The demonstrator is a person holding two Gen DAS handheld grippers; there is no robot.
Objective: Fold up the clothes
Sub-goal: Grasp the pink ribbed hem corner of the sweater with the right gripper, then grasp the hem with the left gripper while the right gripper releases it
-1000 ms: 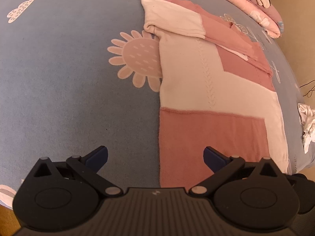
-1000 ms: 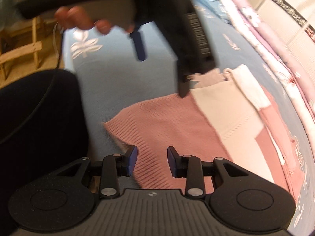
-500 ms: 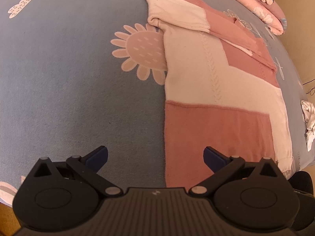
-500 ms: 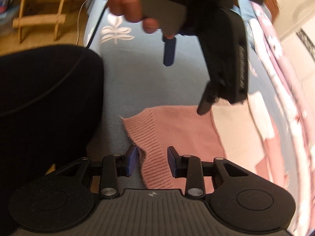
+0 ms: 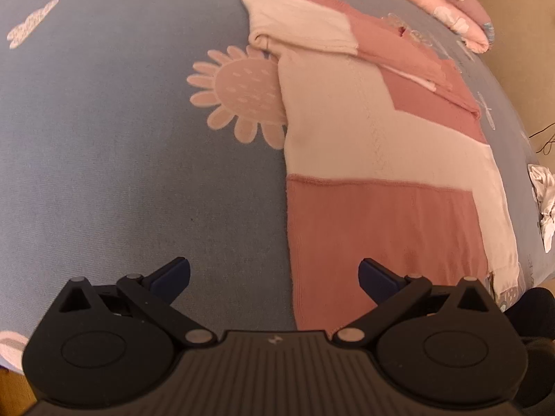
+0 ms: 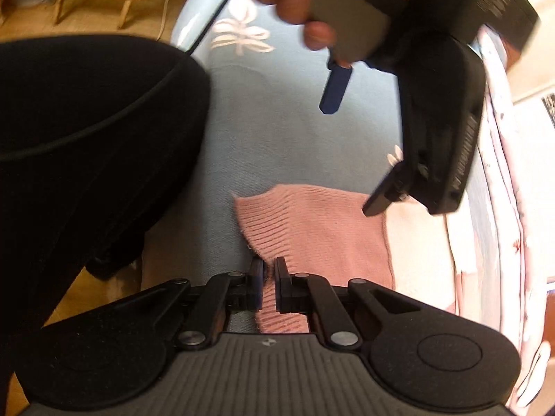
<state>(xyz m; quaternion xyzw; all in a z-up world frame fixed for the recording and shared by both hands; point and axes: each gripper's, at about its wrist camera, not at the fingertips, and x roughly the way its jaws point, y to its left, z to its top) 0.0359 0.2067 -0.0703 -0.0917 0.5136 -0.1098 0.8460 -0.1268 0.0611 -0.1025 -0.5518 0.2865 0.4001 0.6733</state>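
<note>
The right gripper point(image 6: 267, 279) has its jaws drawn almost together, pinching the near ribbed hem of the pink-and-cream sweater point(image 6: 312, 228); the pink knit runs up between the two pads and spreads away to the far right. The left gripper point(image 5: 274, 274) hangs above the bedsheet point(image 5: 104, 138) with its jaws spread wide and nothing between them; the sweater's left edge passes under the gap, nearer the right blue pad, and neither pad touches it. In the right wrist view the hand point(image 6: 295, 3) holding the left gripper shows blurred at the far side.

The sweater lies flat on the blue sheet, to the right of centre, with a cream sleeve folded across its far end. It partly covers a printed pink sun point(image 5: 239, 98) on its left. A folded pink quilt point(image 5: 444, 3) lies along the far right edge of the bed, well apart from the grippers.
</note>
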